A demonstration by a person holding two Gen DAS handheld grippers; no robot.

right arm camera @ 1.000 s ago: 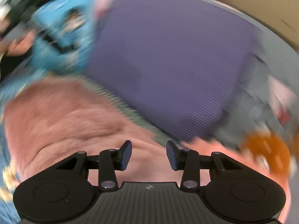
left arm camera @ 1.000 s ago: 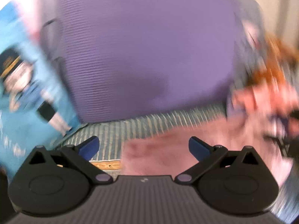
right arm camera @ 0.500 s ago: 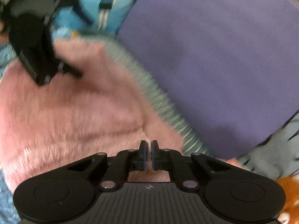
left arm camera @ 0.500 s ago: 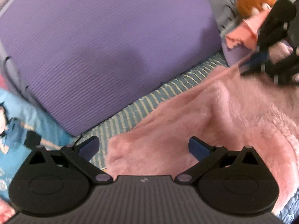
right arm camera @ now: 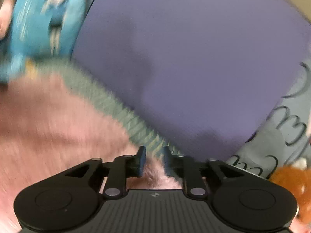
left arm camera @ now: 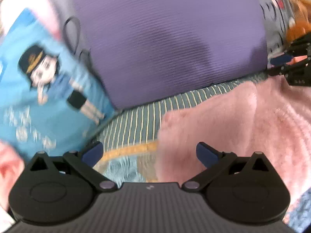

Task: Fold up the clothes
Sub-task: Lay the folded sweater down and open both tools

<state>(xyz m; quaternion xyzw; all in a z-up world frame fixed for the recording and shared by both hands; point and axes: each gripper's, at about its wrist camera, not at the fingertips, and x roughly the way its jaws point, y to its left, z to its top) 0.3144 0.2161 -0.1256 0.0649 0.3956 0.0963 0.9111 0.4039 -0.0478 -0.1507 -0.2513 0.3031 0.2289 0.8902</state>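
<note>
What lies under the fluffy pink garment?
The fluffy pink garment rests on a striped grey-green bedcover, visible past its edge up to the purple ribbed cushion. Anything beneath the garment itself is covered.

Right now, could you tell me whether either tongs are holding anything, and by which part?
The left tongs are open, holding nothing. The right tongs have pink garment edge between them, but they look parted; a grip cannot be told.

A bed covered by a striped sheet carries a fluffy pink garment. Behind the garment lies a purple pillow, with a blue cartoon-print pillow just beside that pillow.
</note>
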